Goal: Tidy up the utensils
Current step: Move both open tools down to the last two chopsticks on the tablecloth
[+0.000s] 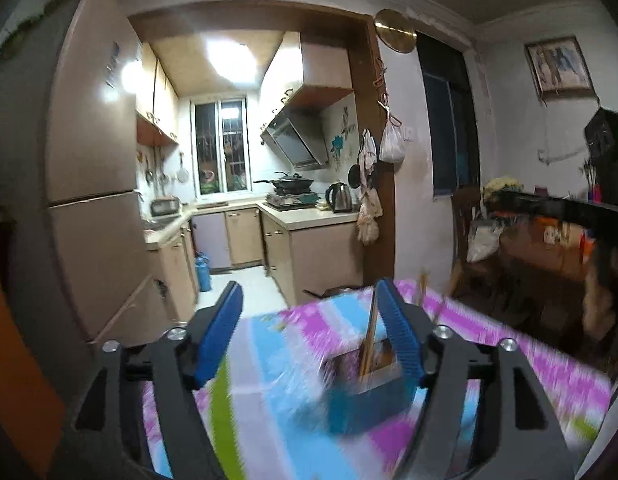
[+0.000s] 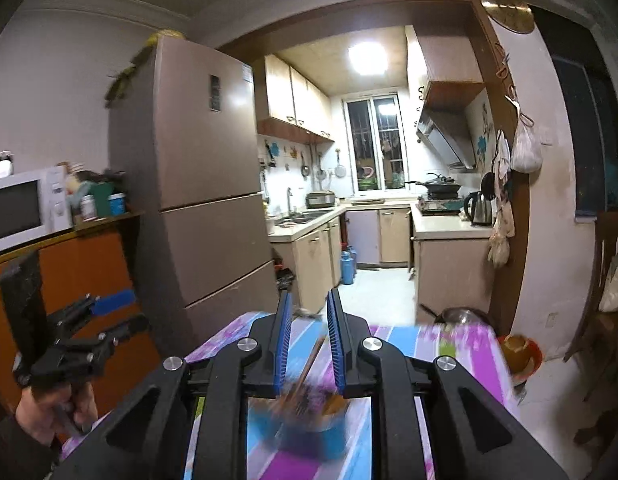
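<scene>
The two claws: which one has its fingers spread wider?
The left claw, its blue fingers far apart. The right claw has fingers nearly parallel, a narrow gap between them, above the blue holder.

1 blue utensil holder [image 1: 365,400], 2 tongs, 1 fridge [image 2: 205,184], 1 microwave [image 2: 25,204], 1 kettle [image 2: 480,208].

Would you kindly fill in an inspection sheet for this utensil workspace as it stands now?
Surface: table under a striped floral cloth, blurred by motion.
Job's things: blue utensil holder on the cloth, with chopsticks standing in it; other contents too blurred to name.
Clutter: orange bowl beyond the table's far corner.
Grippers: left tongs open, empty; right tongs narrowly parted above the holder, a chopstick between them, contact unclear.
Cables: nothing seen.
Surroundings: fridge, microwave, kitchen counter with kettle.
</scene>
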Demonstrator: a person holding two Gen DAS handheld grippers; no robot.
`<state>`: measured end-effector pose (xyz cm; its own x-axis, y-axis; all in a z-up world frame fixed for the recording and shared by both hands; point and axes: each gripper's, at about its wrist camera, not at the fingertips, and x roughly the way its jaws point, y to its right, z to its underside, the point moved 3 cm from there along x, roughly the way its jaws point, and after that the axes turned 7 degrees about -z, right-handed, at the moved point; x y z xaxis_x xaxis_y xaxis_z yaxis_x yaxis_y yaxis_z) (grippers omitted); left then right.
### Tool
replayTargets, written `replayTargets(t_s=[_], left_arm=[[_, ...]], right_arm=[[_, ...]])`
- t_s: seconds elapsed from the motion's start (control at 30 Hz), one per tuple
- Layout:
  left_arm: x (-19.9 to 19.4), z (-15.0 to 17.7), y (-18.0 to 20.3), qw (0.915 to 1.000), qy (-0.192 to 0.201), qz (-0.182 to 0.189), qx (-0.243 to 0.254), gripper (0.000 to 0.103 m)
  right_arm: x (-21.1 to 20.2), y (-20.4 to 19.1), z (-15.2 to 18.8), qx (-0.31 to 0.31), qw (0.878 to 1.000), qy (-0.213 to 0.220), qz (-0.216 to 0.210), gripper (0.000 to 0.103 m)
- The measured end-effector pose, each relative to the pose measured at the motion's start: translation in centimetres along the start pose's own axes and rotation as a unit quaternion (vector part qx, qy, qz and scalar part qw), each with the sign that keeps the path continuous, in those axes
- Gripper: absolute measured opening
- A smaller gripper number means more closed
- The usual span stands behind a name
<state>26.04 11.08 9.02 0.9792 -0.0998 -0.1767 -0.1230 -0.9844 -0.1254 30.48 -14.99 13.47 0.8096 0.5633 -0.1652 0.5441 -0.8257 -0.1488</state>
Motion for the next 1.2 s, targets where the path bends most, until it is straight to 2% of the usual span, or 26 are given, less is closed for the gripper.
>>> replayTargets(t_s=[0.07,0.1,0.17,0.2,0.27,0.37,0.43,0.57,0.67,0.8,1.0,1.1,1.2], left_arm=[[-3.4,4.0,-0.9,0.9998,-0.004,-0.010,0.017,0.071],[-5.2,7.2,-1.5,0.9996,-0.021,-0.009,0.017,0.071],[-7.0,11.0,-2.0,0.9988,-0.045,-0.005,0.017,0.071],[-8.1,13.6,-2.3,0.9980,-0.062,-0.005,0.010,0.071],[-9.5,18.1,-2.8,0.9945,-0.101,0.015,-0.022,0.071],[-10.9,21.5,-2.8,0.9927,-0.114,0.022,-0.034,0.071],[-11.3,22.9,-2.7,0.9919,-0.114,0.033,-0.045,0.071],[-11.0,24.4,-1.7,0.9908,-0.118,0.061,-0.028,0.071],[-10.9,26.0,-0.8,0.9894,-0.124,0.075,-0.011,0.067],[-11.1,27.7,-0.3,0.9879,-0.126,0.090,-0.009,0.064],[-10.8,28.6,0.5,0.9863,-0.128,0.103,-0.006,0.063],[-11.0,28.6,0.7,0.9861,-0.127,0.106,-0.010,0.060],[-11.0,28.6,0.9,0.9860,-0.123,0.111,-0.014,0.050]], right_arm=[[-3.3,-2.4,5.7,0.013,1.000,-0.011,-0.005,0.020],[-4.6,-3.8,9.6,0.030,0.999,-0.026,-0.005,0.020],[-6.0,-6.0,15.2,0.050,0.997,-0.056,0.000,0.020],[-6.6,-7.8,19.3,0.069,0.994,-0.080,0.001,0.020],[-7.0,-10.6,24.3,0.089,0.989,-0.116,0.001,0.019],[-7.0,-15.2,29.1,0.070,0.988,-0.137,0.000,0.019],[-6.4,-17.0,30.8,0.067,0.987,-0.145,-0.003,0.019],[-5.4,-19.6,31.7,0.045,0.989,-0.139,-0.007,0.019],[-4.3,-20.9,32.1,0.023,0.990,-0.142,0.014,0.019],[-3.8,-20.9,32.7,0.014,0.989,-0.142,0.051,0.019],[-3.2,-20.7,33.1,0.019,0.988,-0.143,0.063,0.019],[-3.3,-20.6,33.1,0.020,0.987,-0.145,0.072,0.013],[-3.4,-20.2,33.0,0.022,0.986,-0.145,0.080,0.012]])
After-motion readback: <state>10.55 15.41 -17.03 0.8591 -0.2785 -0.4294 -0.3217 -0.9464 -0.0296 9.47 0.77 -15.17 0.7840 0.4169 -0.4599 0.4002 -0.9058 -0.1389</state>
